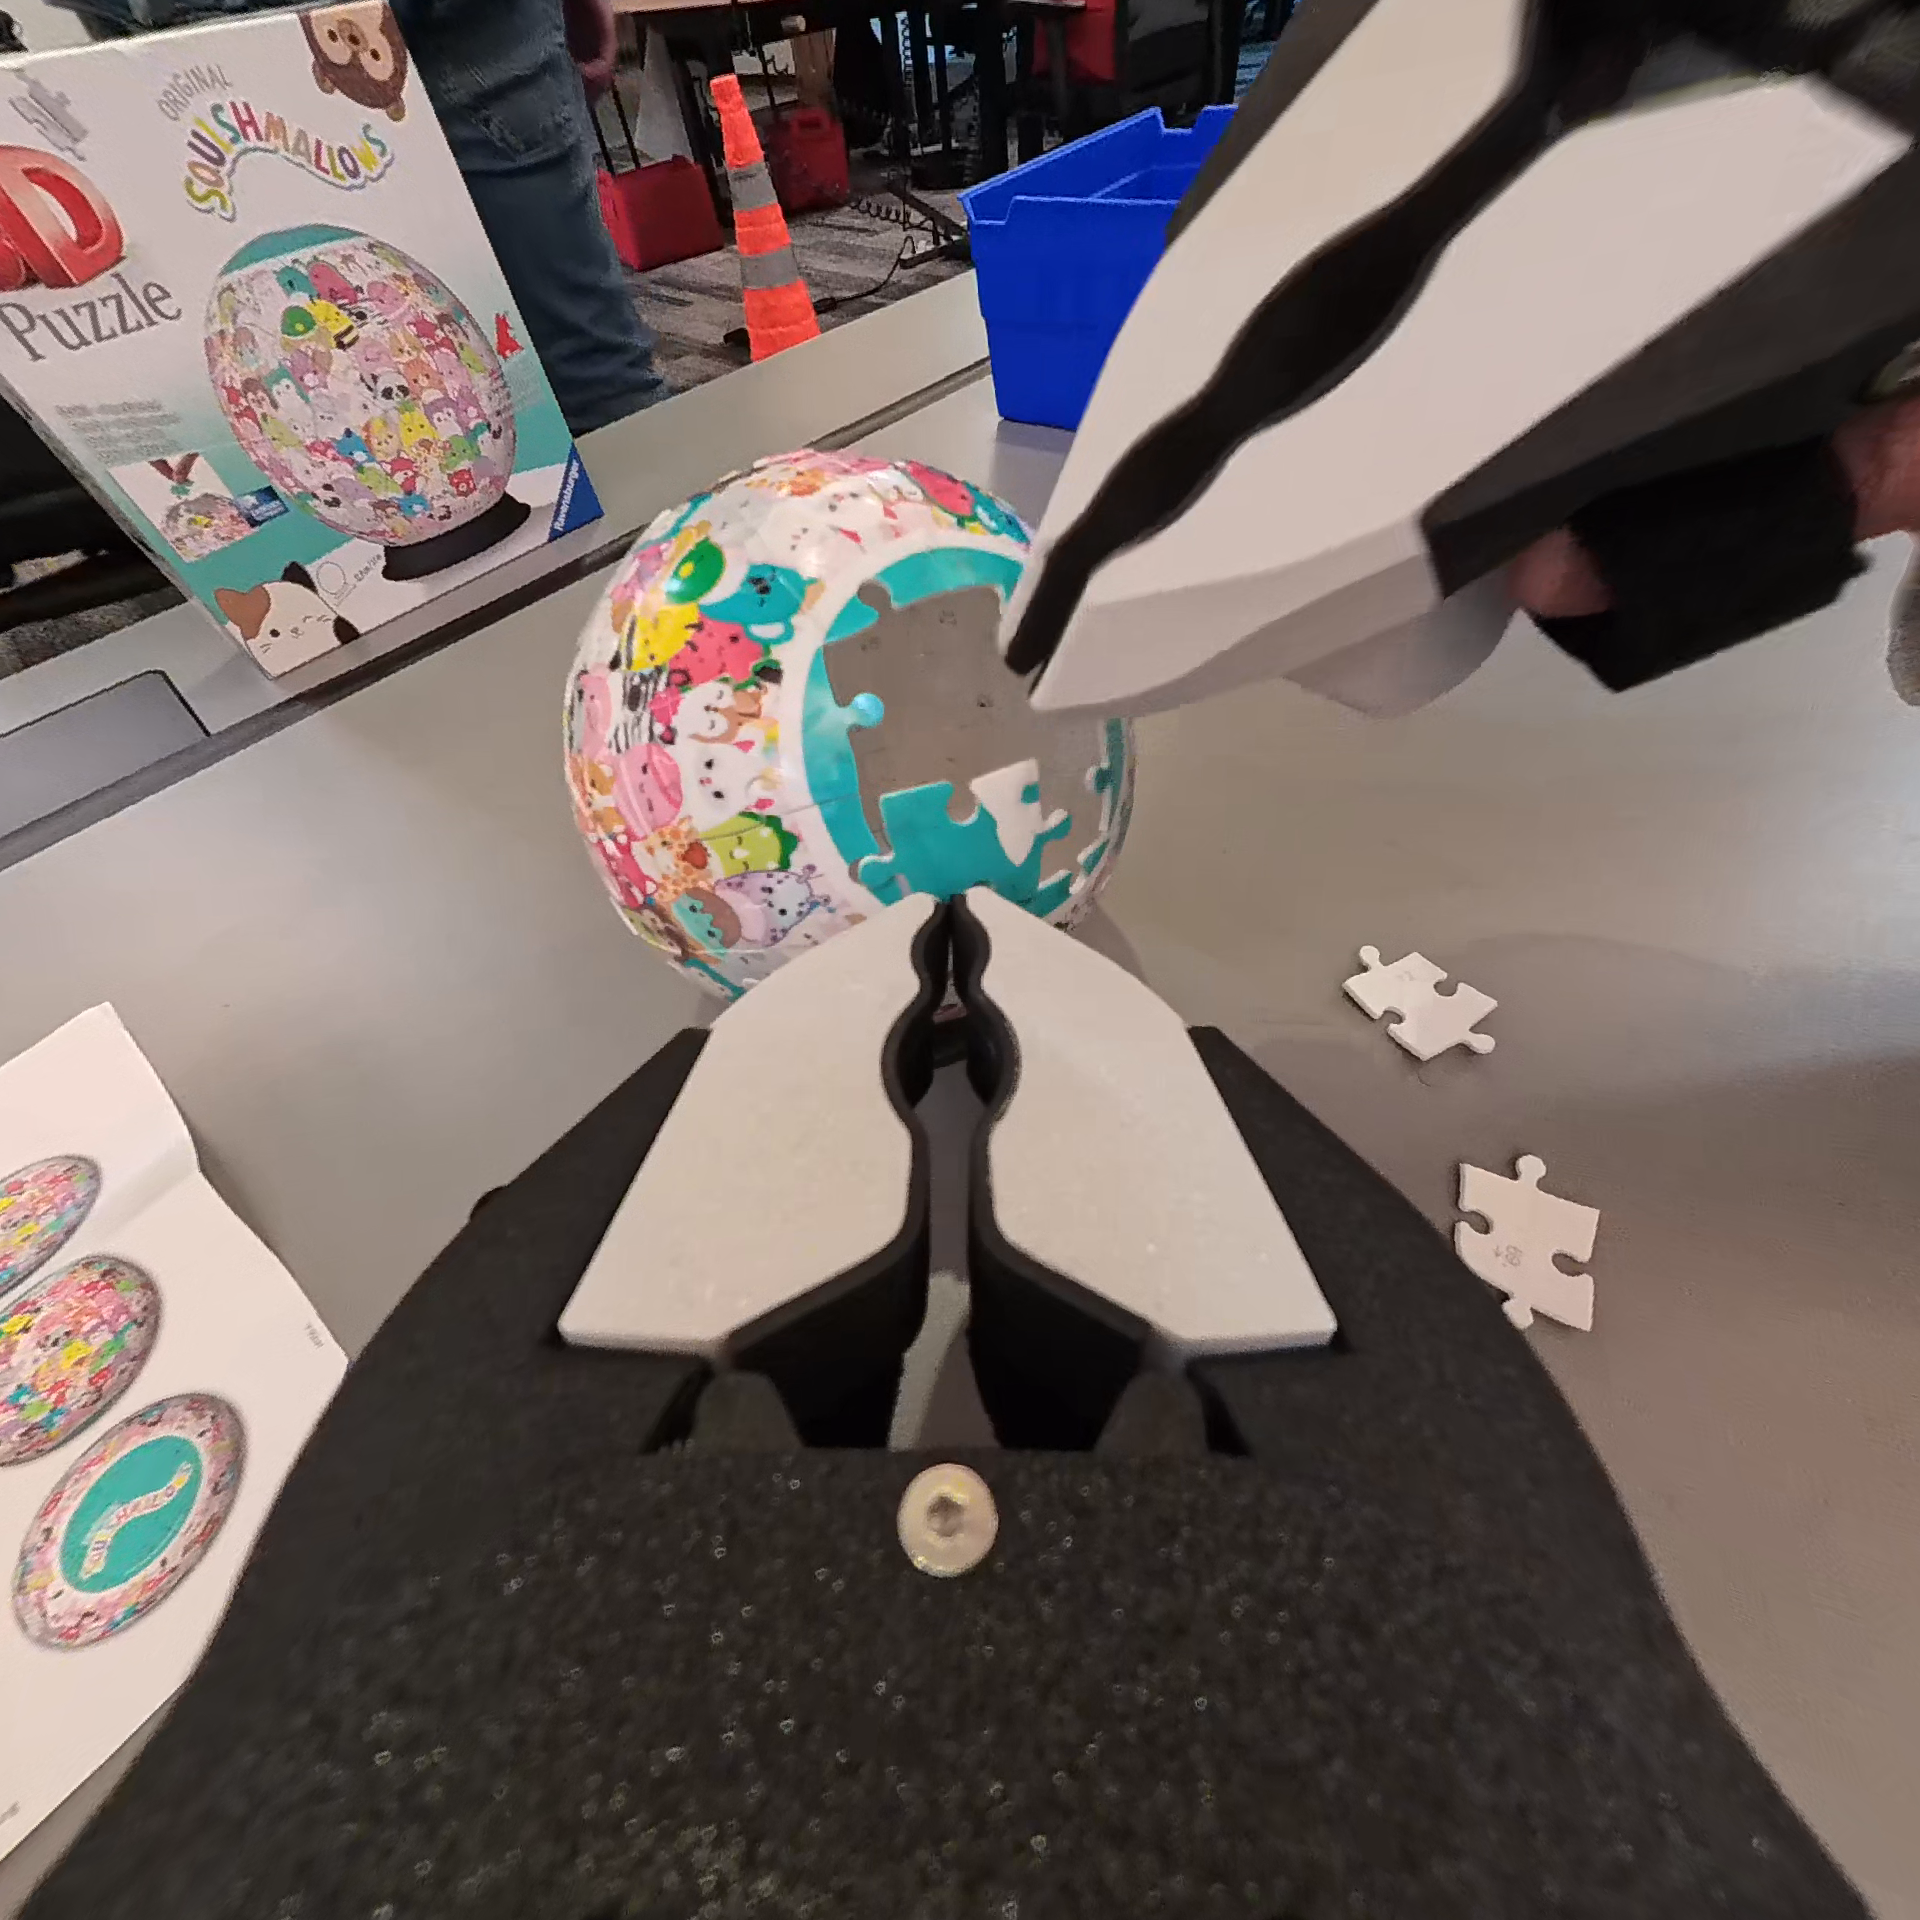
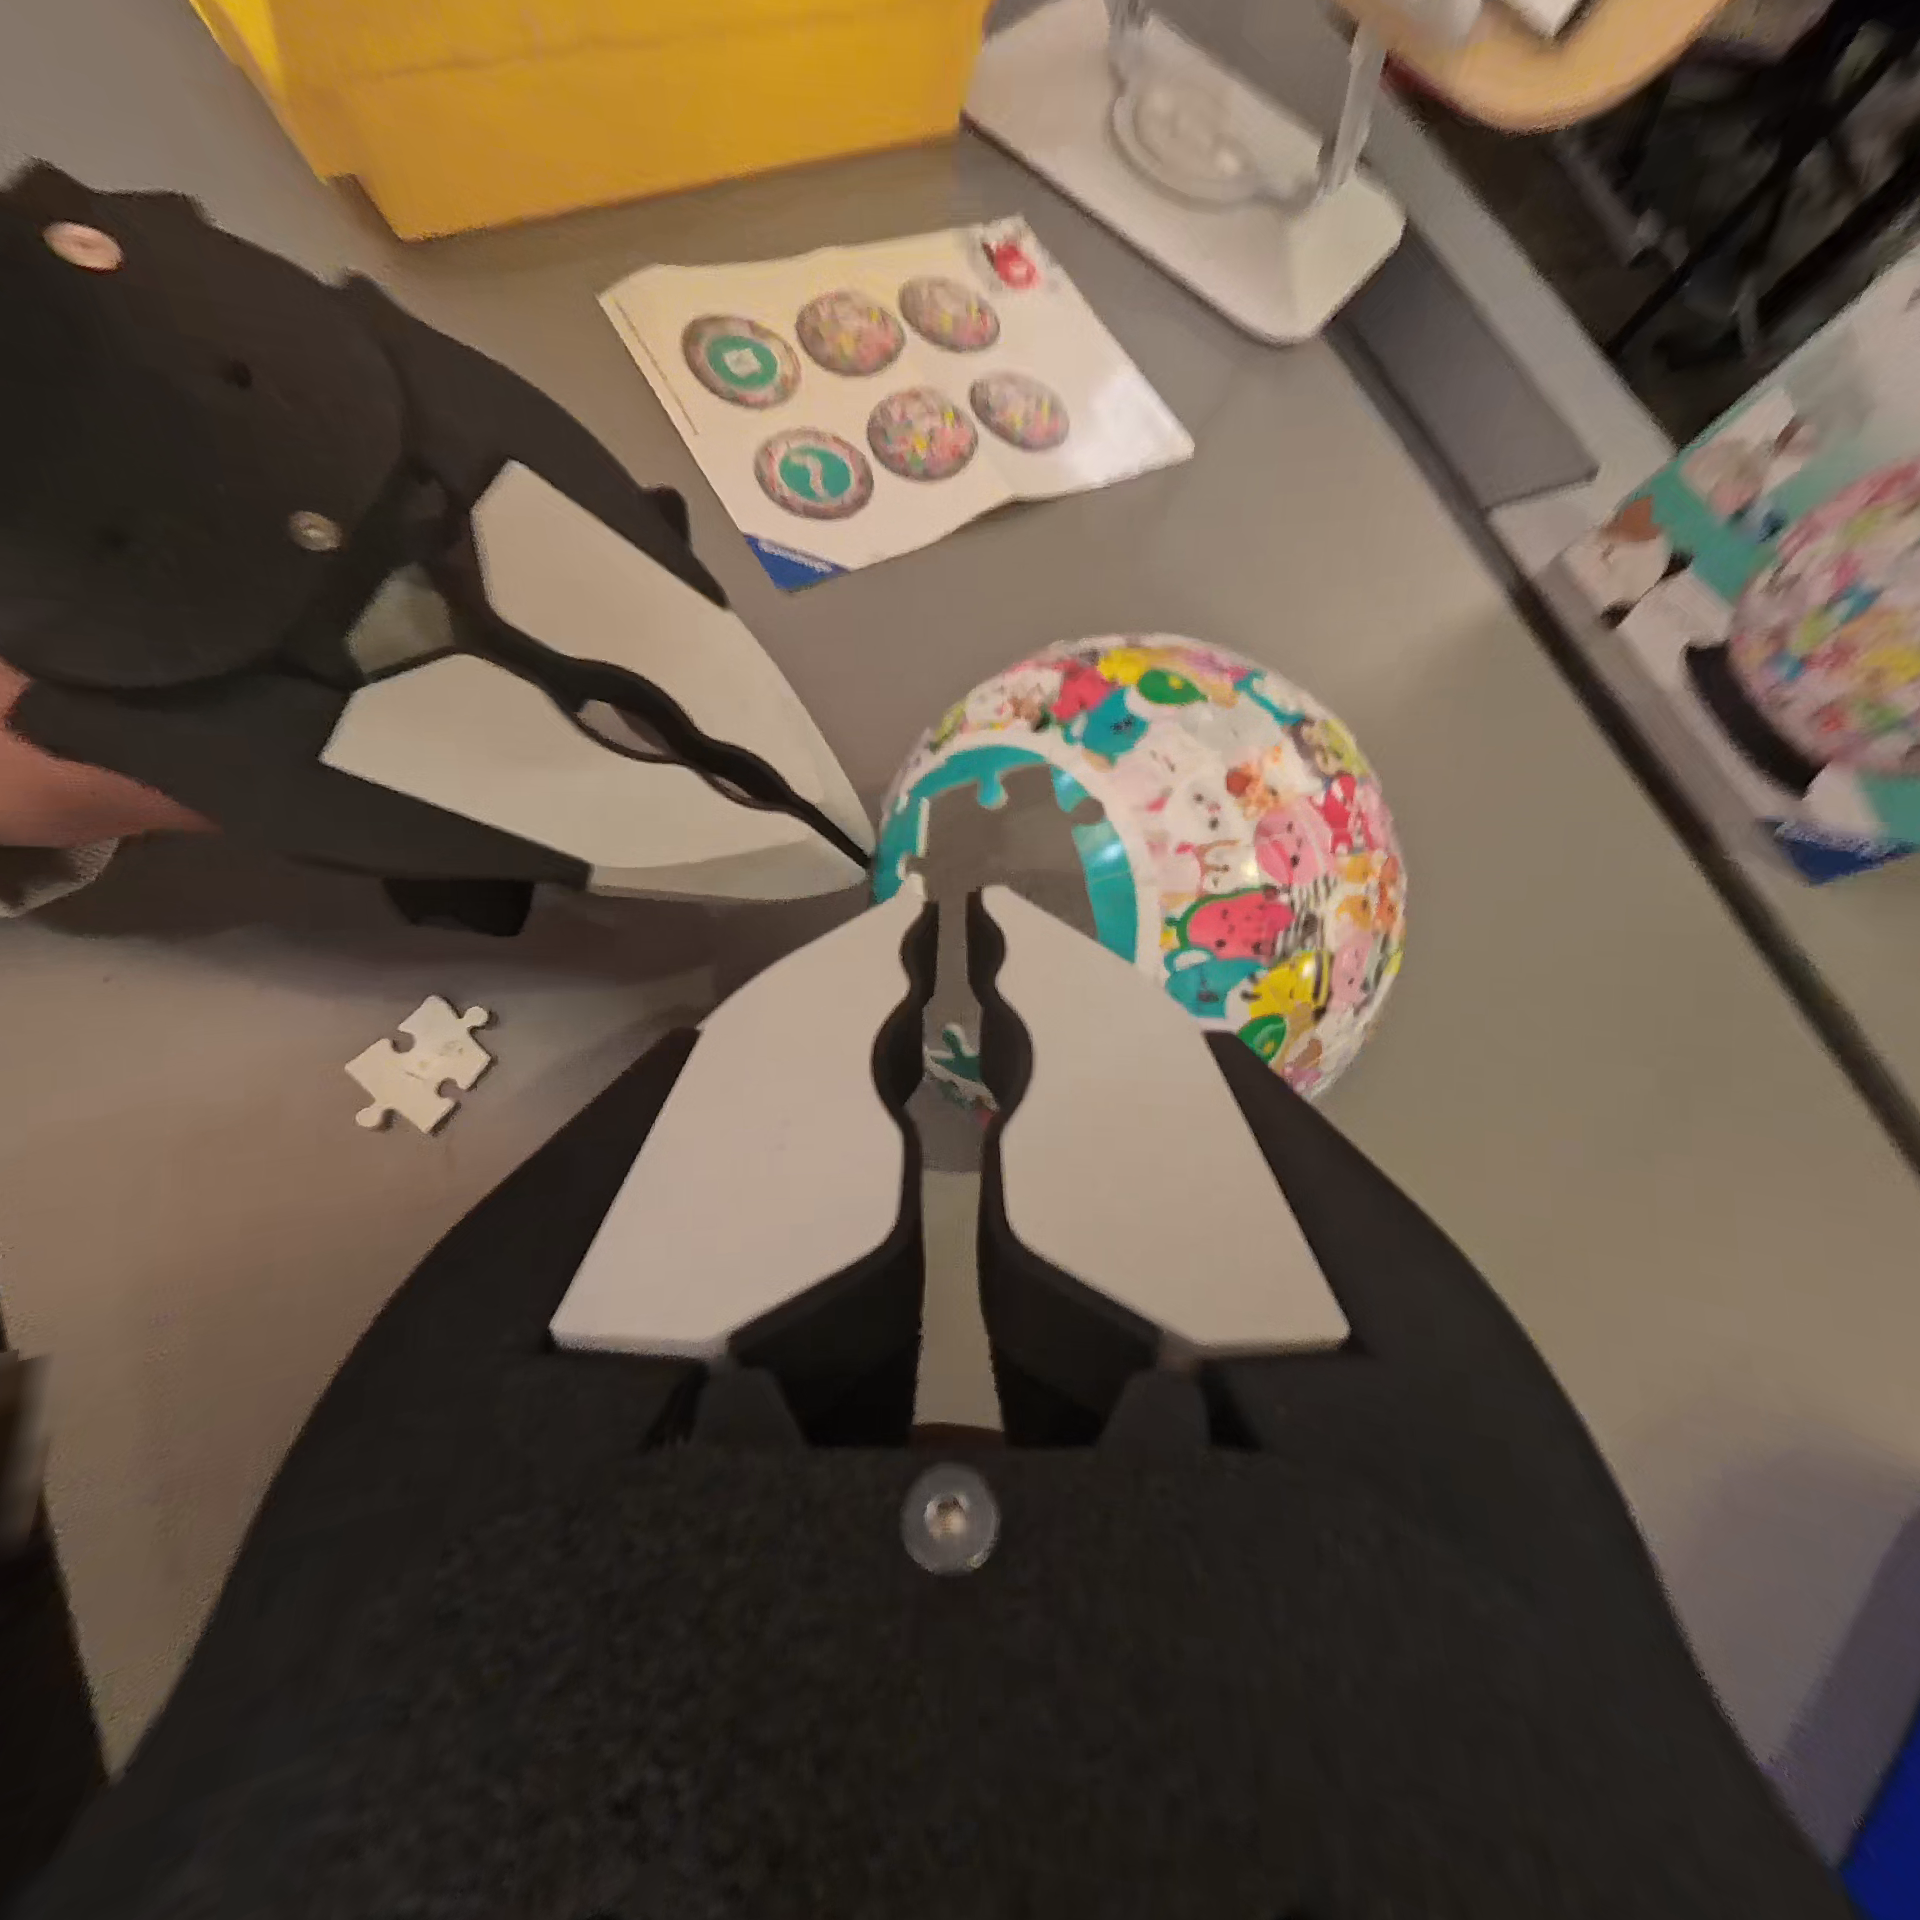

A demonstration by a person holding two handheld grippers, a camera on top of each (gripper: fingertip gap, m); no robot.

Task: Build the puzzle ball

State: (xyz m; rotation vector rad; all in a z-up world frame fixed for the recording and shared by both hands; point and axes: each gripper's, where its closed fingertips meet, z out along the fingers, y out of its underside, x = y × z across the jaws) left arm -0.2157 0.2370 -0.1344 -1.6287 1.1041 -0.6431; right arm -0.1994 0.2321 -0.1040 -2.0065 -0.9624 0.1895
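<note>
We've got both claws clenched empty, left claw [image 1: 951, 906] and right claw [image 2: 951, 896], tips at the puzzle ball [image 1: 727, 717] mid-frame.

Left gripper [image 1: 951, 906]: low, level with the table, pointing forward, white fingers [image 1: 790, 1122] pressed together at the tips, only the wavy black pad gap between them. Nothing visibly clamped. Same gripper from the other camera [image 2: 864, 860]: comes in from the left, tips converging to a point, a bit of the holder's hand [image 2: 62, 758] behind the black body.

Right gripper [image 2: 952, 902]: angled down, jaws nearly closed, narrow slit left at the tips. Seen from the left camera [image 1: 1023, 665] it enters from upper right, tilted downward, tips together; holder's fingers [image 1: 1558, 571] wrap the black handle underneath.
</note>
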